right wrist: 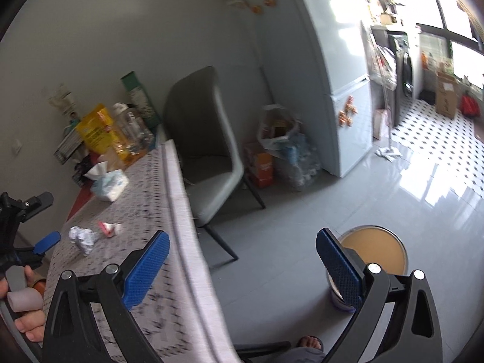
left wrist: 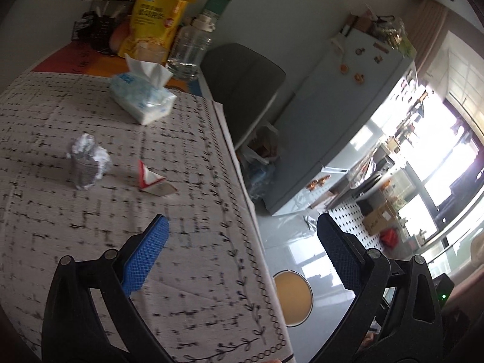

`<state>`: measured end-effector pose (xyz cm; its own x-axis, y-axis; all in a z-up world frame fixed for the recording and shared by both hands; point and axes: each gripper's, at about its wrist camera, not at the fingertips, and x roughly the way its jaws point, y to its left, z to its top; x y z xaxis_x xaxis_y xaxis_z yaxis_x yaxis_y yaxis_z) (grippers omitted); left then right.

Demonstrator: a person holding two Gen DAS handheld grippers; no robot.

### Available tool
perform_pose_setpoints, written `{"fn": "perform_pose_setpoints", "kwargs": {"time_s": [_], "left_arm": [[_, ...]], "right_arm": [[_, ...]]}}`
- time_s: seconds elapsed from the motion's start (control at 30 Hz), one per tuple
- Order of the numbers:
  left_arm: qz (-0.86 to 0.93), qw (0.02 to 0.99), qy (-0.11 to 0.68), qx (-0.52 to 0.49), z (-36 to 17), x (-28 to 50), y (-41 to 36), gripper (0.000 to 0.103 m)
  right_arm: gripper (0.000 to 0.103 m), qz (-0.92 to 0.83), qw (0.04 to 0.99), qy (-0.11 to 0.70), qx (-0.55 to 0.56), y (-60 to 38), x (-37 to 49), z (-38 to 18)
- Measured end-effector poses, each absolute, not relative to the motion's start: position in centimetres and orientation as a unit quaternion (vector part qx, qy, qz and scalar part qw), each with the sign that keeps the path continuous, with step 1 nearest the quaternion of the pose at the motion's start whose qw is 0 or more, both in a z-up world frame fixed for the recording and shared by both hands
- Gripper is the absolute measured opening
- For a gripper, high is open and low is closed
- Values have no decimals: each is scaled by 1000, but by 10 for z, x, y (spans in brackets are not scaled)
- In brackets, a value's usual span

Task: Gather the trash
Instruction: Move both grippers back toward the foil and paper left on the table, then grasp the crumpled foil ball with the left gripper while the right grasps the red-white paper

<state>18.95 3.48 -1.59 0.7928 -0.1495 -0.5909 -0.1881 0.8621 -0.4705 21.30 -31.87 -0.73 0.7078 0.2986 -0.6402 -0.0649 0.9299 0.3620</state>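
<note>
Crumpled paper ball point(left wrist: 88, 161) and red-white wrapper point(left wrist: 152, 180) lying mid-desk point(left wrist: 193, 242), ungrasped. Both hand-held grippers, left point(left wrist: 242, 242) and right point(right wrist: 242, 254), being held wide open, empty. Risk: light paper being nudged away, pinch missed.

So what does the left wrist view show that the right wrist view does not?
Only the left wrist view: nothing that I can confirm.
Only the right wrist view: the left hand-held gripper, a sandalled foot, the orange box.
Both: crumpled paper, red-white wrapper, tissue pack, grey chair, round bin.
</note>
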Motion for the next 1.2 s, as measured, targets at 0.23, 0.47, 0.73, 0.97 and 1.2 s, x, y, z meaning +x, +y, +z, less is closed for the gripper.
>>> {"fn": "perform_pose_setpoints", "kwargs": {"time_s": [0.23,0.47,0.73,0.97,1.2], "left_arm": [[49,907,307,-284,-17,166,82,97],[93,902,288,-308,-23,152,127,97],[139,884,288,-340,-44,151,176,97],[157,871,301,-354,-71,168,212,97],[148,858,326,-369,-101,193,234,97]], "right_arm": [[95,160,910,361,128,-246,219,14],[95,204,901,367,111,-192,222,21],[95,229,893,374,103,-158,227,20],[95,235,886,391,86,-132,231,9],[90,237,876,414,76,-106,240,-6]]}}
